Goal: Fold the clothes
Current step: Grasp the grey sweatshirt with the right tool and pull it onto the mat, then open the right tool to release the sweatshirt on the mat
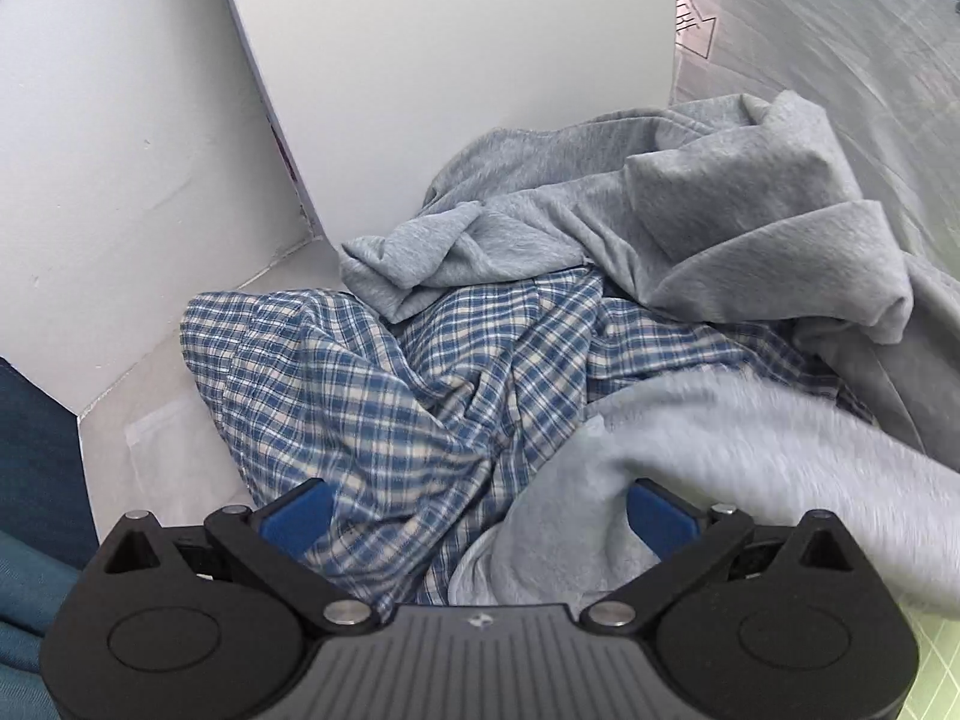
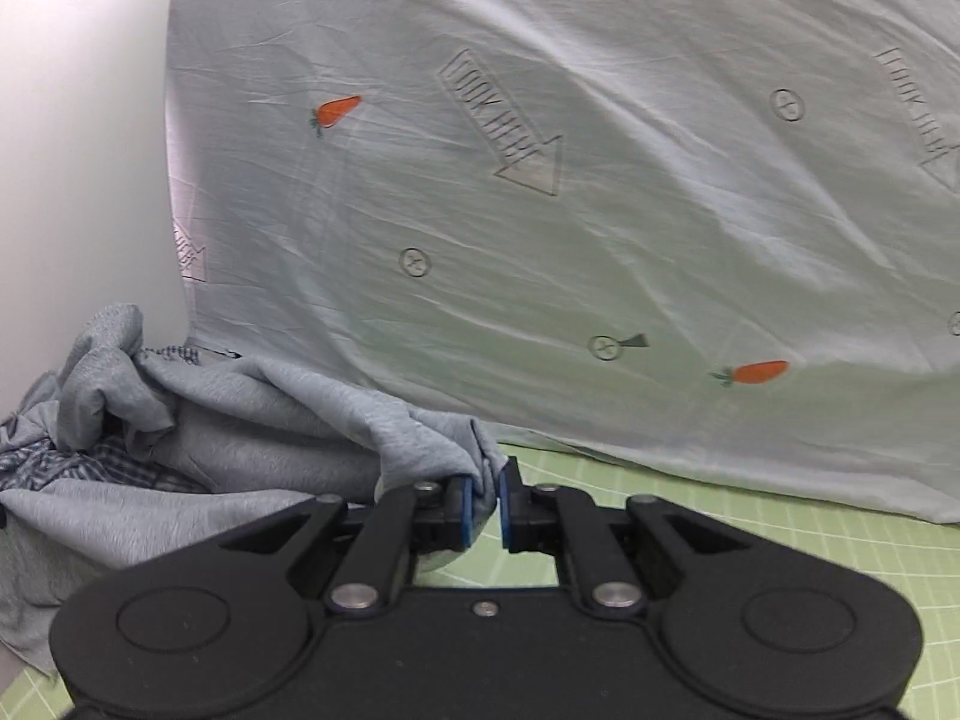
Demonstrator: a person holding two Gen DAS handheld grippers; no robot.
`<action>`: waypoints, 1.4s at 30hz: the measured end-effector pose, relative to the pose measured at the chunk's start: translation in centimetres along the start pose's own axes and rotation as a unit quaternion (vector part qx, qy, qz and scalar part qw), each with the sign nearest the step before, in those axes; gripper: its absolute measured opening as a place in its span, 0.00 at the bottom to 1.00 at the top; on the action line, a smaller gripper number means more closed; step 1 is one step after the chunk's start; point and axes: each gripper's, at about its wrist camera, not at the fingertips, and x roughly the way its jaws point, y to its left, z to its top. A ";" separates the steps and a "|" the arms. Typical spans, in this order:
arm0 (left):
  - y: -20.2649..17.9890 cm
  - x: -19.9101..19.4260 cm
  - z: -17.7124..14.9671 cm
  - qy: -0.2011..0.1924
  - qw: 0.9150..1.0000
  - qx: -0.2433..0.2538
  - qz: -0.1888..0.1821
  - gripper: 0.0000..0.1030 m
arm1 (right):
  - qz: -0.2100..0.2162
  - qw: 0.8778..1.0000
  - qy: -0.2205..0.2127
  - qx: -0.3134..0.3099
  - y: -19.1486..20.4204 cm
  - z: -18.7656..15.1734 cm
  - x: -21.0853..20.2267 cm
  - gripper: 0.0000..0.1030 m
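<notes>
Right wrist view: the right gripper is pinched closed on a bunched edge of the grey knit garment, low over the green grid mat on the bench. Behind it hangs a pale sheet with carrot prints. In the left wrist view, the left gripper is spread wide, holding nothing, poised over the heap, where the same grey garment lies tangled over a blue plaid shirt against a white panel at the bench's far corner. The step looks like separating one piece from the heap. Next, the left gripper probably needs a second hold on the grey garment so it can be drawn free and spread flat on the mat.
</notes>
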 end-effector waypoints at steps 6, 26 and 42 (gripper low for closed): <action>-2.1 -1.5 -1.6 -0.009 0.999 0.007 -0.031 1.00 | -0.076 0.997 0.019 0.016 -8.5 -4.6 -6.3 0.08; -12.0 -8.5 -15.3 0.038 0.992 0.068 -0.098 0.99 | -0.084 0.964 0.201 0.156 -25.3 -19.2 -11.7 0.60; -17.2 -0.6 -8.2 0.047 0.994 0.074 -0.067 0.94 | -0.095 0.975 0.174 0.104 -30.2 -14.5 6.9 0.48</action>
